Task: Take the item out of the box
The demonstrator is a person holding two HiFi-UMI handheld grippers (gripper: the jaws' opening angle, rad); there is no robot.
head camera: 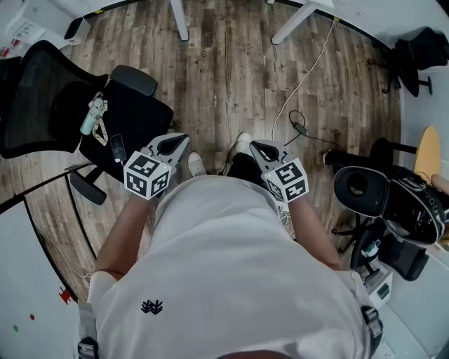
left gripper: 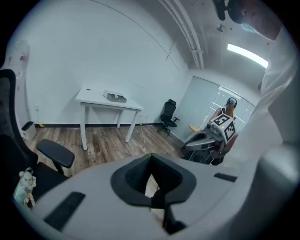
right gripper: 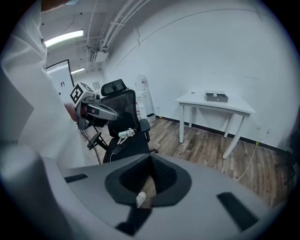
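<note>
A small grey box [left gripper: 115, 97] lies on a white table [left gripper: 93, 100] across the room; in the right gripper view the box [right gripper: 216, 97] sits on that table [right gripper: 234, 105]. It is too far off to tell what is inside. I hold both grippers close to my chest, far from the table. My left gripper [head camera: 175, 143] is shut and empty, its jaw tips meeting [left gripper: 151, 157]. My right gripper [head camera: 263, 149] is likewise shut with nothing between its jaws [right gripper: 151, 160]. The head view does not show the box.
A black office chair [head camera: 112, 116] stands to my left with a phone [head camera: 118, 147] and a small toy [head camera: 93, 114] on its seat. White table legs [head camera: 179, 19] stand ahead on the wooden floor. A cable [head camera: 302, 84] trails there. Black chairs and gear [head camera: 393, 203] crowd my right.
</note>
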